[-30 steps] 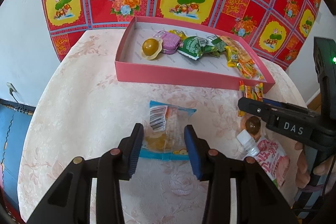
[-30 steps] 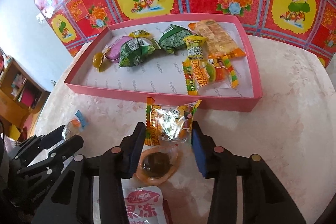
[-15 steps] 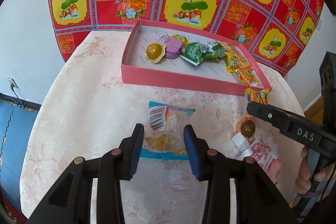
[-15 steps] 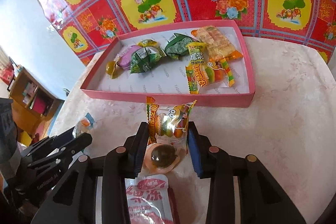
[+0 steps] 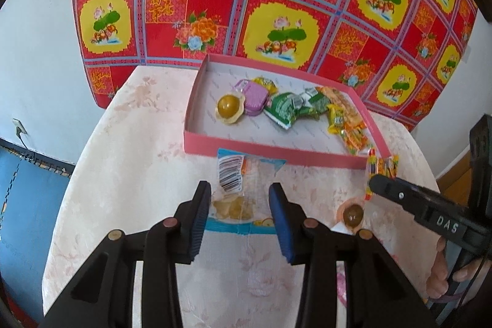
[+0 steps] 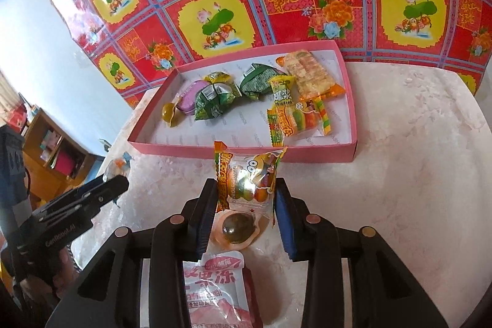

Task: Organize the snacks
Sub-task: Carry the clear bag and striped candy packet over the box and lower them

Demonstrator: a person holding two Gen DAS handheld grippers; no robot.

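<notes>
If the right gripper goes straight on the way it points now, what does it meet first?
Probably the near wall of the pink box. The right gripper, jaws shut on the burger gummy packet, points at that wall. The packet's top seems likely to touch first, though depth is unclear.

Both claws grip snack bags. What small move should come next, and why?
Probably carry the right gripper forward over the near wall of the pink cardboard tray: its pads pinch the orange-edged clear gummy packet, which hangs just short of that wall.

Home: festive wall cloth (image 5: 276,5), bookshelf (image 6: 52,143)
</notes>
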